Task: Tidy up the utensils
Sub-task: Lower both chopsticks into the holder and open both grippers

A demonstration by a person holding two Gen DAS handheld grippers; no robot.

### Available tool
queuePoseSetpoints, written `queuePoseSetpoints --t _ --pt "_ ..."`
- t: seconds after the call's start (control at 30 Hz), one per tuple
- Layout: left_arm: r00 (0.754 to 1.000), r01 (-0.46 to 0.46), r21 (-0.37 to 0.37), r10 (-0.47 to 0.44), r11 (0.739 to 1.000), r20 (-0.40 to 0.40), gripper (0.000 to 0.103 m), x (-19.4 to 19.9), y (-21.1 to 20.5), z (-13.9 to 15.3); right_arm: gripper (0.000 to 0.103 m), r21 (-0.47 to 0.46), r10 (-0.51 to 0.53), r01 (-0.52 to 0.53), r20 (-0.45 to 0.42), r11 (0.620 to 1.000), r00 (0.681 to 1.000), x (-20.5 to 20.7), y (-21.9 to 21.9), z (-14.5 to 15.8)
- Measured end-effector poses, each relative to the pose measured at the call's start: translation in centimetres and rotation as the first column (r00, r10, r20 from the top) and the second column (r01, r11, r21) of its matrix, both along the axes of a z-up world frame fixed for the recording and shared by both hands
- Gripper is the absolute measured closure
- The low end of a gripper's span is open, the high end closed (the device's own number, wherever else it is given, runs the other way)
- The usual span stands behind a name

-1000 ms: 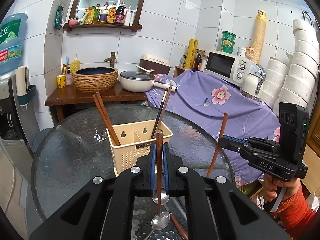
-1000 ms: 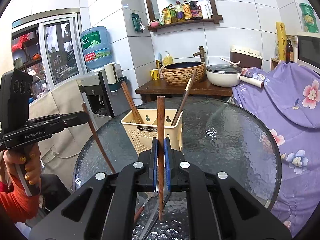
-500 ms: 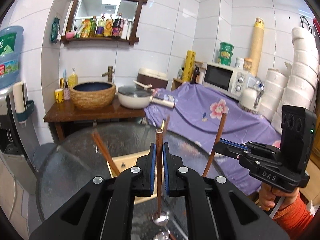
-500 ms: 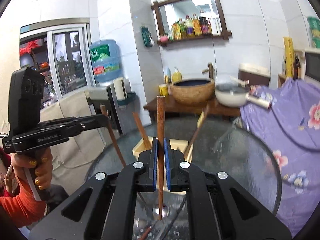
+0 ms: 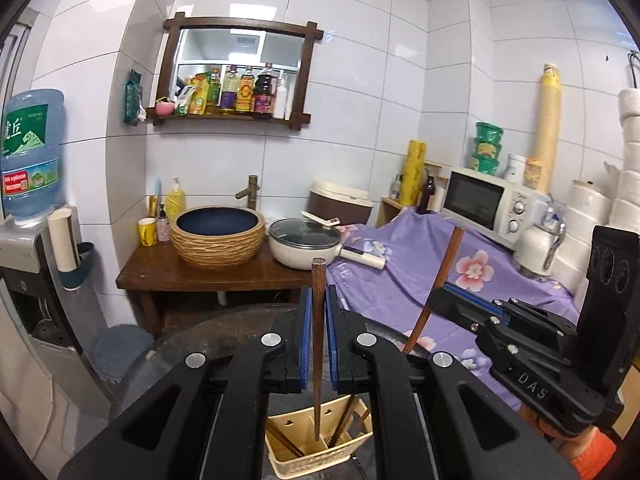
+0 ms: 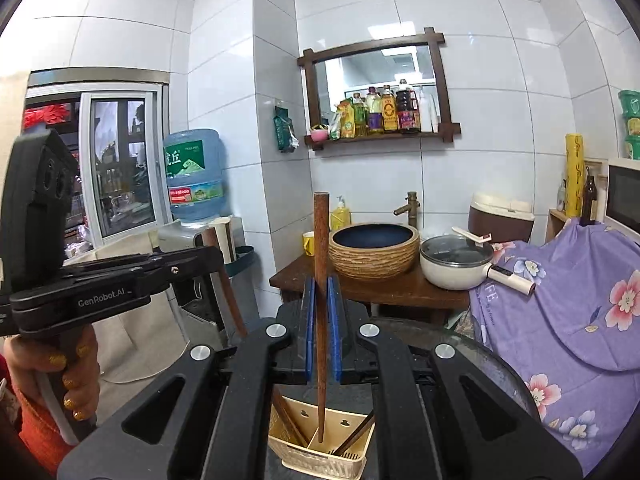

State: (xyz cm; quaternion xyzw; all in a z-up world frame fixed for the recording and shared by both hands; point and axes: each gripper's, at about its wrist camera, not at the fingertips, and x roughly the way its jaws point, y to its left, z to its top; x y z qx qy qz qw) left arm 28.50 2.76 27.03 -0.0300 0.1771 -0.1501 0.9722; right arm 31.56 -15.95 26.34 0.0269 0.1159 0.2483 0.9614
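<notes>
My left gripper (image 5: 319, 312) is shut on a brown wooden chopstick (image 5: 317, 344) that stands upright, its lower tip over the cream utensil holder (image 5: 320, 454). My right gripper (image 6: 321, 312) is shut on a second brown chopstick (image 6: 320, 320), its tip hanging inside the cream holder (image 6: 320, 446). The holder has compartments with other chopsticks (image 6: 286, 414) leaning in it. The right gripper and its chopstick (image 5: 438, 280) show to the right in the left wrist view. The left gripper (image 6: 218, 260) shows to the left in the right wrist view.
The holder stands on a round glass table (image 6: 492, 364). Behind it is a wooden stand (image 5: 208, 276) with a woven basin (image 5: 218, 234) and a white pot (image 5: 304, 246). A purple floral cloth (image 5: 420, 264) and microwave (image 5: 488, 206) are at right, a water dispenser (image 5: 28, 208) at left.
Both grippers have risen and tilted up with their chopsticks; the holder dropped from mid-frame to the bottom edge, and both chopstick tips now hang over or in it.
</notes>
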Motion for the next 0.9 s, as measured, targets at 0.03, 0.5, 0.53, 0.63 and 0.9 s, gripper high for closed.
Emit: queuePoseSetpoints --t 0.03,0.5,0.53,0.63,0.9 --pt "1.000 -0.006 0.003 0.007 1.000 -0.012 0.096 0.5 -0.1 -0.7 0.096 -0.009 -0.009 0.009 -0.009 1.000 1.000 0.6 0.4 -0.8" --pt "0.982 -0.028 0.022 0.032 0.999 -0.187 0.096 4.5 -0.4 -10.8 0.096 -0.035 -0.052 0.046 -0.187 0.998 0.981 4.9 1.3 -11.6" --pt "0.980 -0.028 0.021 0.031 0.999 -0.196 0.096 4.6 -0.4 -11.2 0.096 -0.035 -0.051 0.045 -0.195 0.998 0.980 5.0 1.3 -12.0" --pt "0.976 -0.028 0.025 0.033 0.999 -0.216 0.096 4.9 -0.5 -12.2 0.096 -0.039 -0.050 0.043 -0.211 0.998 0.976 5.2 1.3 -12.9" --pt "0.972 -0.035 0.040 0.043 0.999 -0.232 0.096 5.4 -0.6 -13.4 0.096 -0.044 -0.064 0.055 -0.220 0.997 0.974 5.7 1.5 -13.9"
